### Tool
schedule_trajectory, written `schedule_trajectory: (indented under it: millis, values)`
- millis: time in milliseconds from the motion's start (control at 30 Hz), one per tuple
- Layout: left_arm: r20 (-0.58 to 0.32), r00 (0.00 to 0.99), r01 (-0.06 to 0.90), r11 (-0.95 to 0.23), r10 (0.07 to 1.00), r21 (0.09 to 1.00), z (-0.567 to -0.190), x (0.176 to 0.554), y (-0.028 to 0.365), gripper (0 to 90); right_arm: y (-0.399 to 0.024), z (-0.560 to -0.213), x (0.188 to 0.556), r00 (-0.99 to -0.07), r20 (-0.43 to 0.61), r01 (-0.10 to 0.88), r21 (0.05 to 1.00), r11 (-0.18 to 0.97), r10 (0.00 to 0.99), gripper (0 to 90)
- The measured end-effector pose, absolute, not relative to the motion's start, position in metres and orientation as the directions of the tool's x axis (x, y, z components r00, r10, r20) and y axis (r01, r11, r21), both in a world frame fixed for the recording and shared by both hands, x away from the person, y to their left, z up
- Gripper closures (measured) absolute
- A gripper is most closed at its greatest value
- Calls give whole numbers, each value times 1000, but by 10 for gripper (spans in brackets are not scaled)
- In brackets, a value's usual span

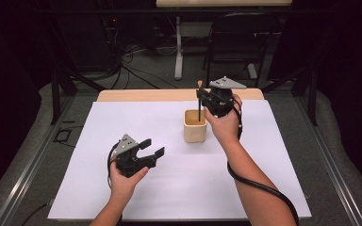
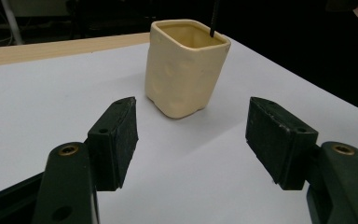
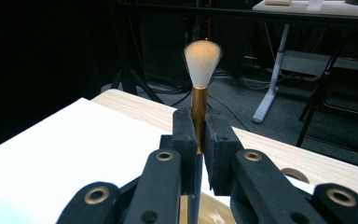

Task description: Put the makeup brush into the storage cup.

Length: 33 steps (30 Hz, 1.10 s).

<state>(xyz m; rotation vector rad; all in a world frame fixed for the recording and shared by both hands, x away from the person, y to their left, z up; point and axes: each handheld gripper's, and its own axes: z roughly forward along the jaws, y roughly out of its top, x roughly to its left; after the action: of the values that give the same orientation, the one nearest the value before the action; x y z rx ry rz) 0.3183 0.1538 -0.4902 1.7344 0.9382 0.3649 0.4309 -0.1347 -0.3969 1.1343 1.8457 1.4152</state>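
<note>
A cream square cup [image 1: 195, 126] stands on the white sheet [image 1: 179, 188], right of the middle. My right gripper [image 1: 201, 96] hovers just above its far rim, shut on a brush [image 1: 199, 101]. The brush stands upright, its black handle reaching down into the cup. In the right gripper view the jaws [image 3: 199, 126] clamp the brush's gold ferrule, with the white bristle tuft [image 3: 202, 56] above them. My left gripper [image 1: 153, 147] rests low over the sheet, open and with nothing between its fingers. In the left gripper view it [image 2: 192, 126] faces the cup [image 2: 184, 65], and the brush's thin handle [image 2: 213, 21] enters the cup's mouth.
The white sheet covers a wooden table whose bare far edge [image 1: 146, 95] shows behind it. Beyond stand a dark chair [image 1: 238, 37] and a white table leg [image 1: 178, 52]. A black cable [image 1: 259, 186] trails along the right forearm.
</note>
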Motion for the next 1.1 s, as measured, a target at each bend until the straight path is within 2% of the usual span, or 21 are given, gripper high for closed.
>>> schedule_trajectory:
  millis: [1100]
  values:
    - [-198, 642, 414, -117, 741, 903, -492, 319, 153, 345, -137, -436, 437, -481, 67, 351, 929, 122, 874, 839]
